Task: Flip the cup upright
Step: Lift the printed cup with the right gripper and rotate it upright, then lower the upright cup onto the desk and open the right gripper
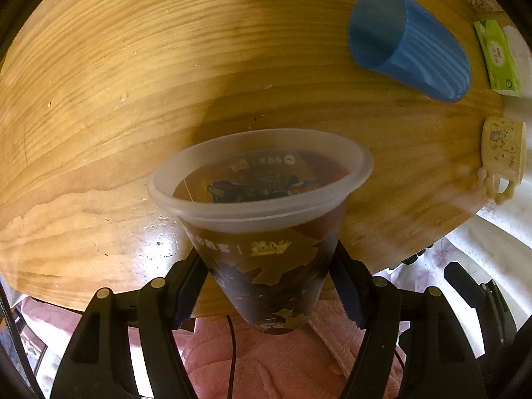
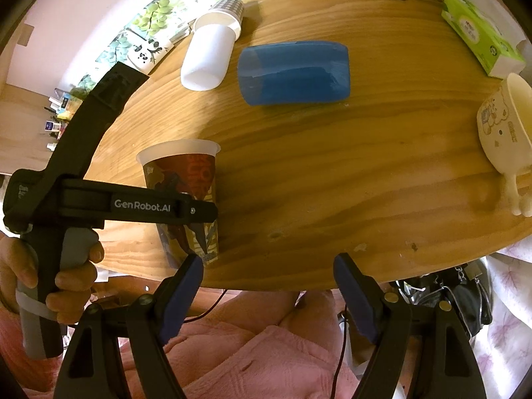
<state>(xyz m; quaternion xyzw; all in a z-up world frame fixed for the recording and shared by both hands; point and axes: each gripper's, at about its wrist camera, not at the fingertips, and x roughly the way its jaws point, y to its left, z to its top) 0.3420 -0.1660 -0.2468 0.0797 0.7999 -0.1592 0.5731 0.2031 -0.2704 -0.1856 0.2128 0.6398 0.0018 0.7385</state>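
My left gripper (image 1: 269, 286) is shut on a printed plastic cup (image 1: 266, 232) with a translucent rim, held upright with its mouth up over the near edge of the wooden table (image 1: 99, 99). The same cup (image 2: 186, 179) shows in the right wrist view, gripped by the left gripper (image 2: 199, 212). My right gripper (image 2: 269, 276) is open and empty at the table's near edge. A blue cup (image 1: 412, 43) lies on its side; it also shows in the right wrist view (image 2: 296, 71).
A white cup (image 2: 207, 56) lies on its side at the back, next to a stack of paper cups (image 2: 229, 8). A cream mug (image 2: 502, 133) lies tipped at the right edge. A green tissue pack (image 2: 478, 36) sits at the far right.
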